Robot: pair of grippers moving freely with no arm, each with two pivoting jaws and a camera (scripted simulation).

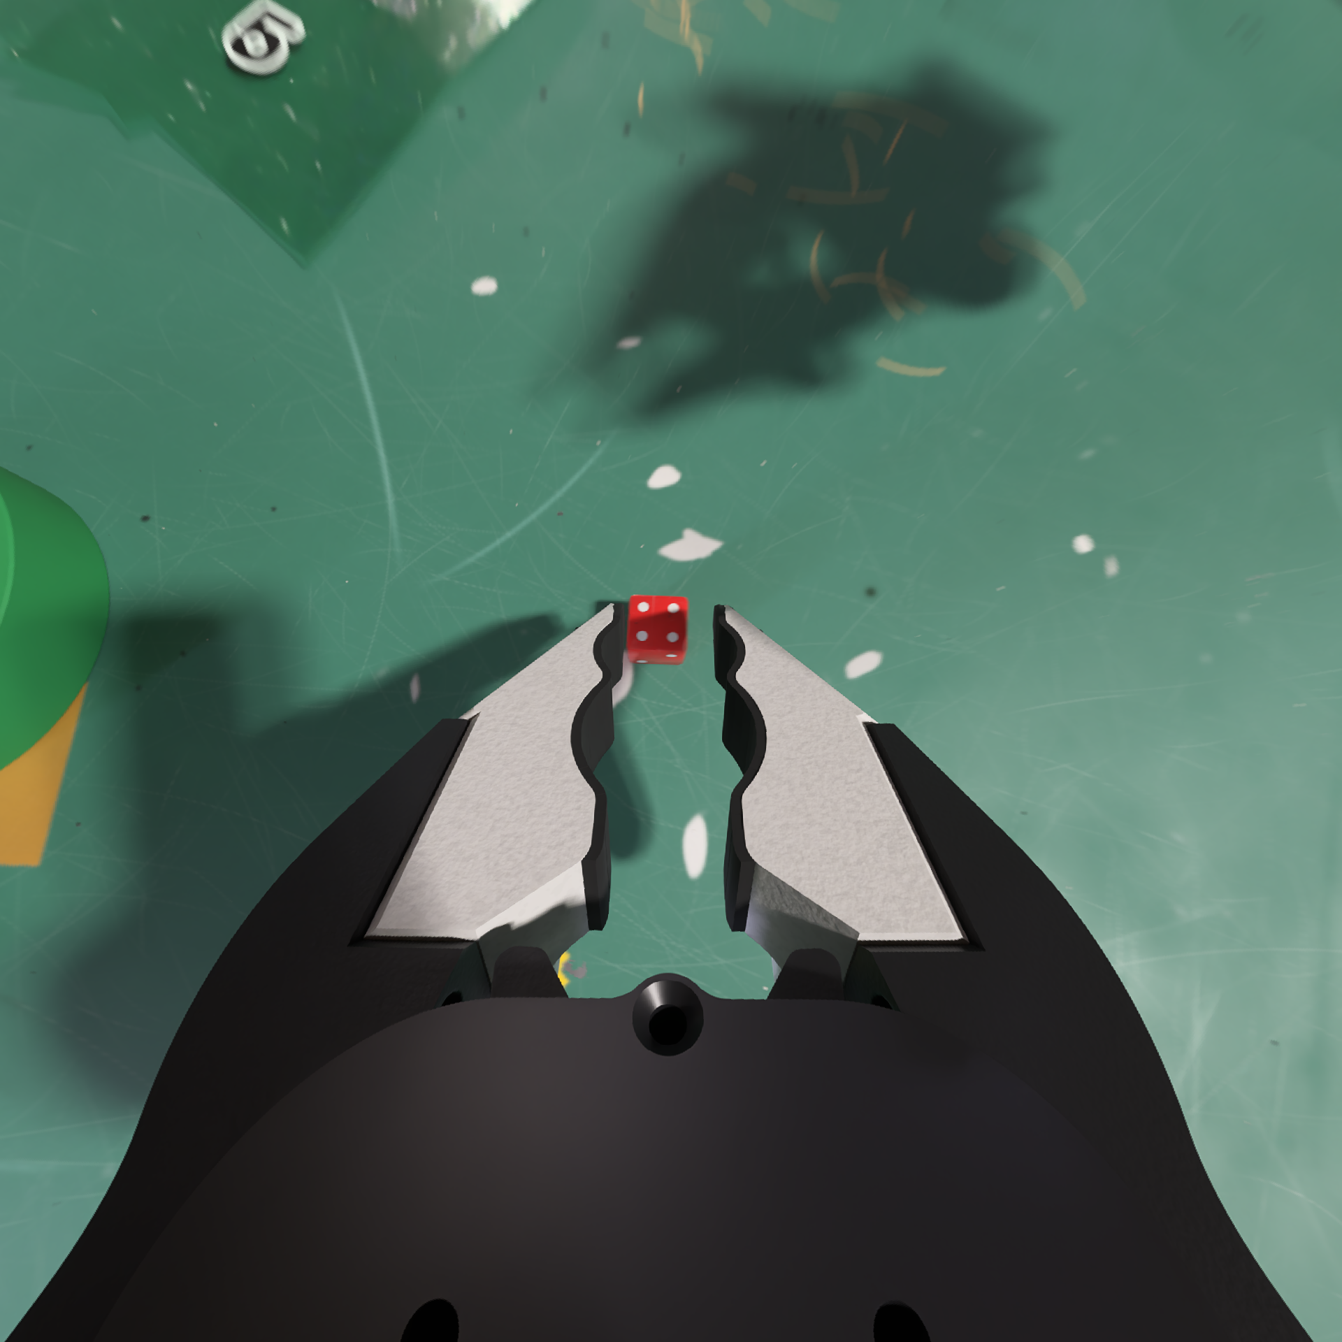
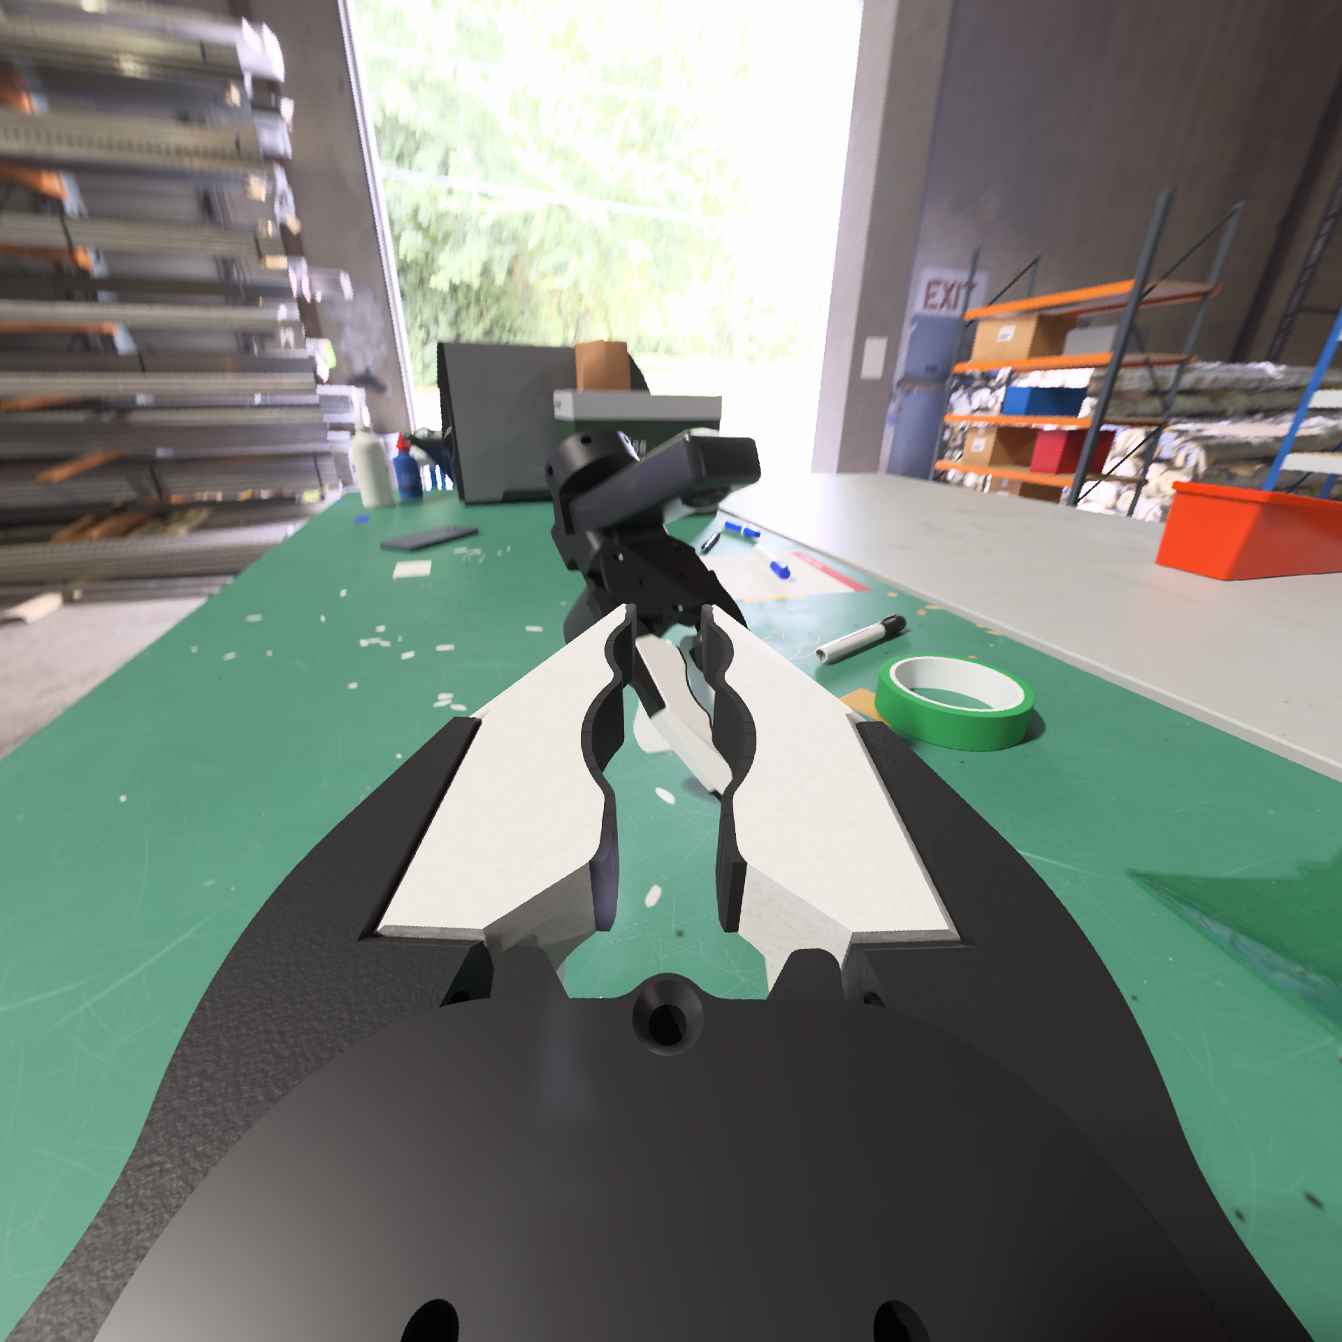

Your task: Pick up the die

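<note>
The green table point(image 1: 1017, 726) fills my left view because I am tipped steeply down over it, looking almost straight at its scratched surface. At the left edge sits a green roll of tape point(image 1: 43, 617), well apart from my work, so it needs no care.

My left gripper point(image 1: 664, 610) hangs with its jaws parted to a moderate gap and nothing held between them. I keep them that wide, I judge, so both tips can pass either side of the target before closing.

My right gripper point(image 2: 667, 617) holds back level over the table, jaws a little apart and empty, pointed toward the other gripper; it has no part in this grasp.

The red die point(image 1: 657, 629) rests on the table between my left fingertips, close against the left-hand one and clear of the other. I would shift slightly to centre it.
</note>
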